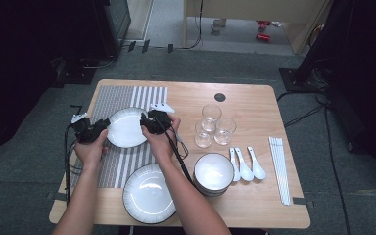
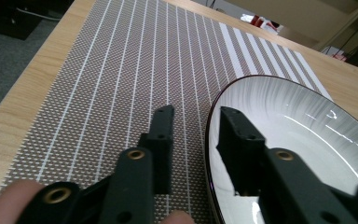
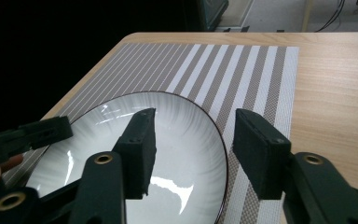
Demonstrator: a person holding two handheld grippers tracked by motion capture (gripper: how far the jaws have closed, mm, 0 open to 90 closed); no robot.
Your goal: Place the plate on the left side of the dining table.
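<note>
Plate [image 1: 125, 128]: flat on the striped mat [image 1: 108, 100], far-left part of the table [image 1: 254, 105].
Left gripper [image 1: 99, 129]: jaws spread, straddling the plate's left rim.
Right gripper [image 1: 145, 125]: jaws spread, straddling the right rim.
Second plate [image 1: 148, 194]: near edge, apart.

No readable text, label, brand, number or sign is found on the plates, glasses, spoons or placemat (the placemat bears woven stripes only). Nothing legible is made out on the grippers or the table.
</note>
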